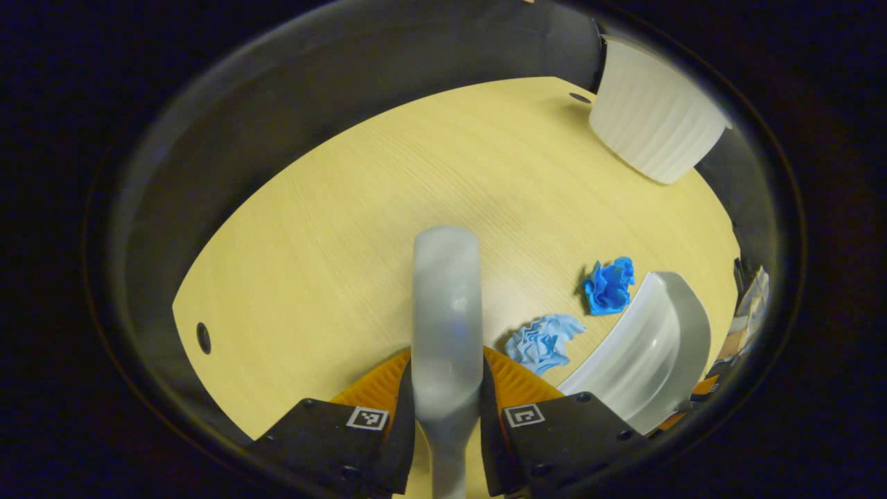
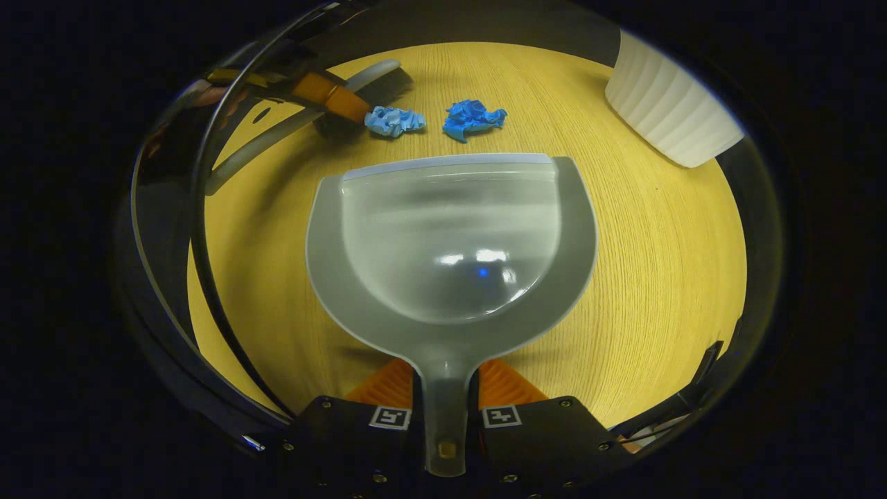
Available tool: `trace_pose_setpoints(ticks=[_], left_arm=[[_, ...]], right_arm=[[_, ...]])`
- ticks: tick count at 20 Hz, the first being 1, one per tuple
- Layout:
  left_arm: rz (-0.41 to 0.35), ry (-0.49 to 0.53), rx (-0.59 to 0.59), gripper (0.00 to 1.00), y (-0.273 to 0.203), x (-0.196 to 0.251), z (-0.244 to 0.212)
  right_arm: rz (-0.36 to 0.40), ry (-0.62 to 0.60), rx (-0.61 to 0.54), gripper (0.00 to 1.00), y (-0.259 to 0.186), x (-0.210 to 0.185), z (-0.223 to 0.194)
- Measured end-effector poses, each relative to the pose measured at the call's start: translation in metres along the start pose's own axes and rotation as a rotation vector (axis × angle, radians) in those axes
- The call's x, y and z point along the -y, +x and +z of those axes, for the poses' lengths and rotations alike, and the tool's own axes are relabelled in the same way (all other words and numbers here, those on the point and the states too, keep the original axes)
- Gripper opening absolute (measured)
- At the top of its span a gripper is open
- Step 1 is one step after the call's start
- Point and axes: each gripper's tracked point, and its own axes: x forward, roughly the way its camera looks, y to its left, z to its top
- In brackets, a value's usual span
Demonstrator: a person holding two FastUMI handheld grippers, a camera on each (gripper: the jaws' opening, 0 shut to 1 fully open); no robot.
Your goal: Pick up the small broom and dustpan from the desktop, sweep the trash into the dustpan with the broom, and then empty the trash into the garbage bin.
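Already your right gripper (image 2: 443, 409) clamps the dustpan (image 2: 450, 242) by its thin handle, and your left gripper (image 1: 447, 416) pinches the broom (image 1: 447, 305) handle. Both look light, stiff, slick plastic. Beyond the pan's lip, two crumpled paper wads (image 2: 395, 120) (image 2: 473, 116) lie featherlight on the desktop (image 2: 658, 277); farther off stands the bin (image 2: 669, 111).

- The place was a staged booth set up as a desk scene, not a lived-in room.
- A pale yellow wood-grain desktop (image 2: 665, 277) with a rounded edge and dark cable holes filled the middle.
- Dark surroundings closed in beyond the desk's edge.
- A white ribbed plastic garbage bin (image 1: 651, 125) stood at the desk's far corner.
- Two crumpled blue paper scraps (image 2: 475, 118) lay on the wood as set-out litter.
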Motion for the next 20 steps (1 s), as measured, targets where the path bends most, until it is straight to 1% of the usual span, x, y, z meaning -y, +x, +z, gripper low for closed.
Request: trace_pose_setpoints(ticks=[1,2,3,5,9,11,13,15,16,17,18,19,20], left_arm=[[-0.021,0.025,-0.010,0.44,0.004,0.006,0.002],[-0.040,0.053,-0.020,0.44,0.004,0.011,0.004],[-0.060,0.080,-0.030,0.48,0.006,0.016,0.007],[-0.106,0.149,-0.041,0.49,0.009,0.024,0.011],[-0.203,0.337,-0.063,0.47,0.011,0.039,0.011],[-0.253,0.408,-0.075,0.47,0.004,0.043,0.008],[-0.298,0.443,-0.086,0.47,-0.007,0.046,0.002],[-0.323,0.482,-0.081,0.47,-0.020,0.042,-0.003],[-0.337,0.496,-0.080,0.48,-0.028,0.038,-0.007],[-0.354,0.507,-0.081,0.47,-0.037,0.034,-0.011],[-0.379,0.509,-0.089,0.48,-0.047,0.032,-0.018],[-0.406,0.512,-0.095,0.47,-0.058,0.032,-0.026],[-0.429,0.519,-0.103,0.49,-0.068,0.030,-0.035]], right_arm=[[-0.003,-0.002,0.002,0.23,-0.001,0.000,0.000],[-0.004,-0.003,0.001,0.23,-0.004,-0.001,0.001],[-0.003,-0.005,-0.001,0.23,-0.004,0.000,0.000],[-0.004,-0.008,-0.003,0.23,0.000,0.001,0.002],[-0.004,-0.015,-0.006,0.23,-0.001,-0.001,0.003],[-0.005,-0.015,-0.005,0.23,-0.004,-0.001,0.005],[-0.007,-0.014,-0.001,0.23,-0.007,-0.002,0.008],[-0.009,-0.012,-0.001,0.23,-0.003,-0.003,0.011],[-0.010,-0.012,0.001,0.23,-0.002,-0.004,0.012],[-0.011,-0.011,0.002,0.23,-0.001,-0.003,0.015],[-0.012,-0.011,0.007,0.25,-0.001,-0.003,0.021],[-0.011,-0.007,0.008,0.23,-0.001,-0.004,0.023],[-0.011,-0.003,0.010,0.23,-0.004,-0.006,0.027]])
